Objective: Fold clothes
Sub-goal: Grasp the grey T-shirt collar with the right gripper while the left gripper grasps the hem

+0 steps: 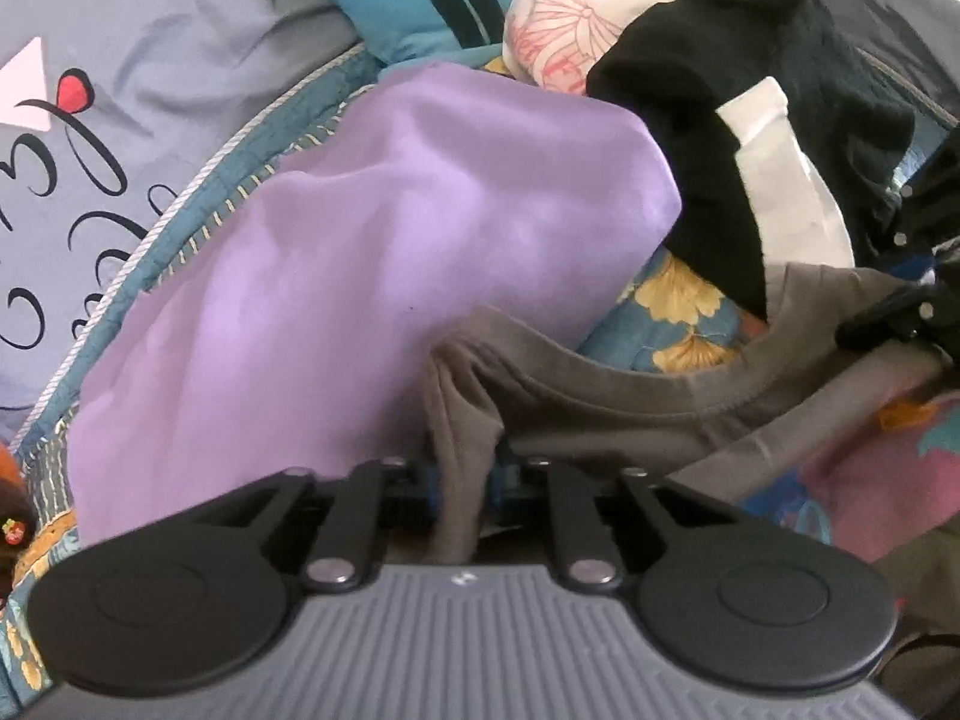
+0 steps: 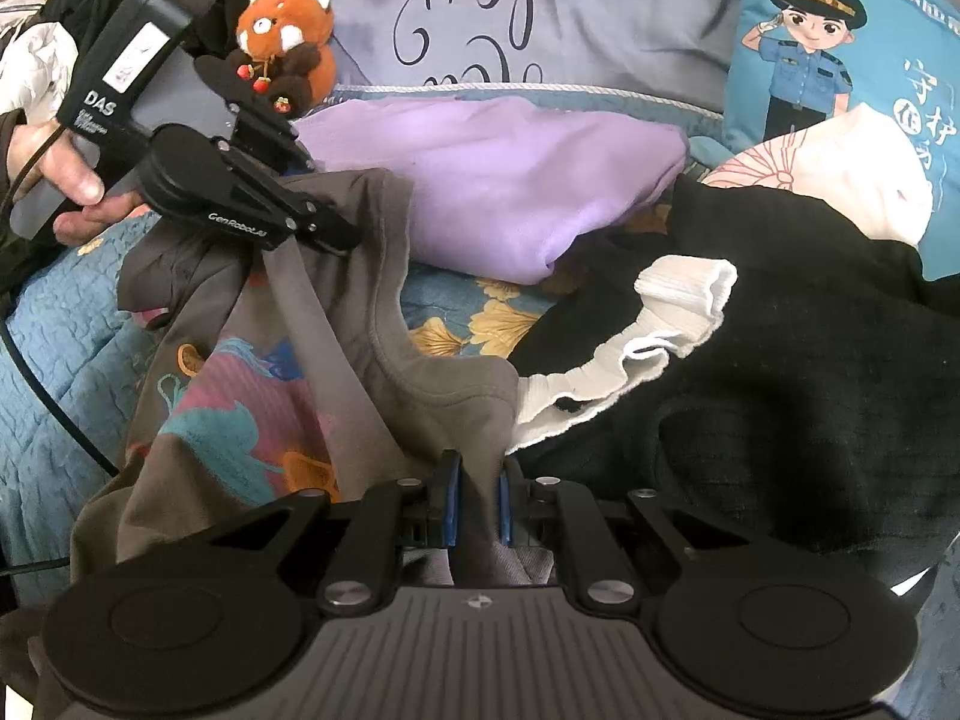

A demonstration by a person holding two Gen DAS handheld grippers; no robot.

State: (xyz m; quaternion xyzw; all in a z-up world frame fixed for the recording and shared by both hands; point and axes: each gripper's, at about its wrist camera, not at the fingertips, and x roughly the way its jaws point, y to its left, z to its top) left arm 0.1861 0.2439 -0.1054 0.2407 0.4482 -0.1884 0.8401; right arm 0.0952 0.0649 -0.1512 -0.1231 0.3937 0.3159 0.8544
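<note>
- Grey shirt (image 2: 360,324), with a bright printed front, is held up between both claws over the bed (image 2: 54,324), its neckline sagging in a curve between the two grips; holding both shoulders likely serves to spread it for folding.
- Bed, under a blue quilt with yellow flowers, carries everything; a grey lettered pillow (image 2: 480,12) and a blue cartoon cushion (image 2: 840,60) lie along its far side.
- Black garment (image 2: 780,360) with white ruffled cuffs lies crumpled just beside the shirt, on the right claw's side.
- Purple garment (image 1: 360,240) lies bunched behind the shirt, near the pillow.
- White cloth (image 2: 840,174) with a pink line print rests against the cushion.
- Left claw (image 1: 467,468) pinches a gathered bunch of grey shirt near the collar; a hand (image 2: 60,174) grips its handle.
- Right claw (image 2: 478,504), blue-padded, is pressed onto grey shirt fabric by the other side of the neckline.
- Small red panda plush (image 2: 288,42) sits by the pillow.
- Whether the shirt is being lifted to start a fold or shaken flat cannot be told.
</note>
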